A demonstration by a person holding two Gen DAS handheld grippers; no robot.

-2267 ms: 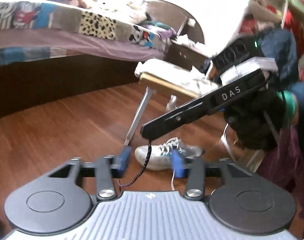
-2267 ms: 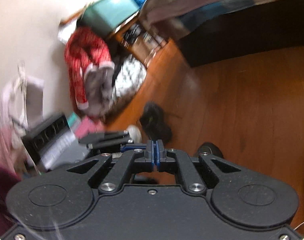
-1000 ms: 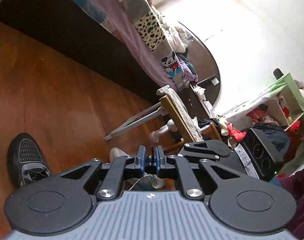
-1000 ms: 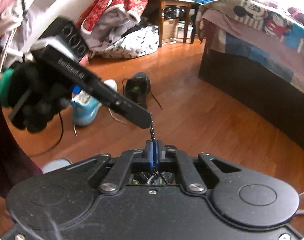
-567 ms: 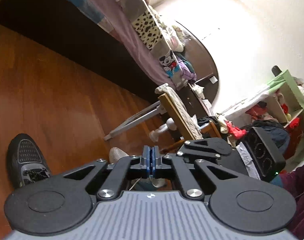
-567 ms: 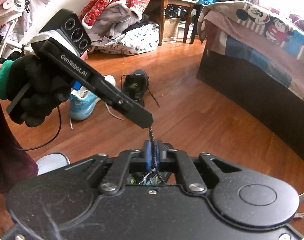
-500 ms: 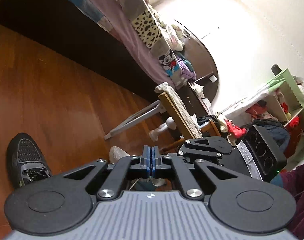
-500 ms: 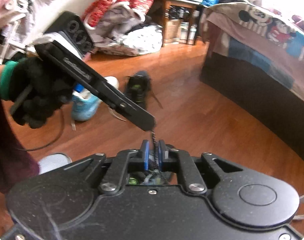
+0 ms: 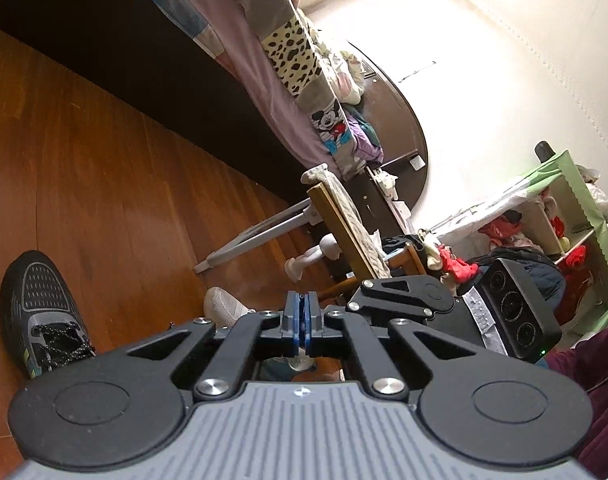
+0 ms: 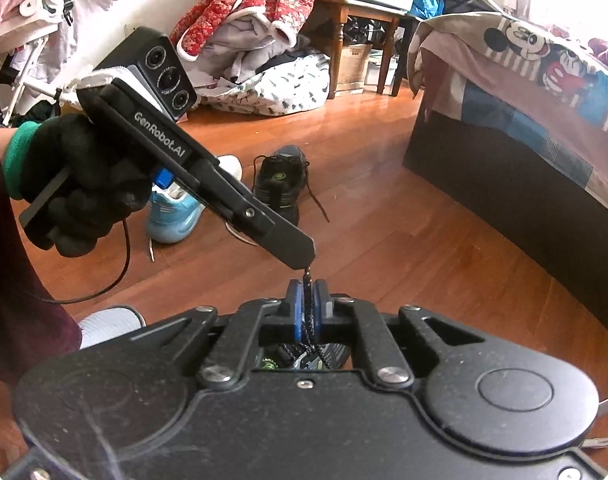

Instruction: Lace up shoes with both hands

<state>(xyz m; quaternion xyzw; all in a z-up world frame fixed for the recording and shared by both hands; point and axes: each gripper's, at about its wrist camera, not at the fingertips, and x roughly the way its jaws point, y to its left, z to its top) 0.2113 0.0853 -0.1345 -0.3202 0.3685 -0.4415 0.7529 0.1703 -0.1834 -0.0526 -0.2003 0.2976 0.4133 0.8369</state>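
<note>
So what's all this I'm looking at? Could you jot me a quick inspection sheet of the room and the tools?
Surface: wooden floor, bare around the shoes.
Job's things: black shoe under the right gripper, its black lace rising between the jaws.
Clutter: second black shoe, light blue shoe, pile of clothes, folding chair.
Grippers: right gripper shut on the lace; left gripper, held by a black-gloved hand, shut on the lace's tip.
Cables: thin black cable looping below the gloved hand.
Surroundings: bed with cartoon bedding, green shelf.
</note>
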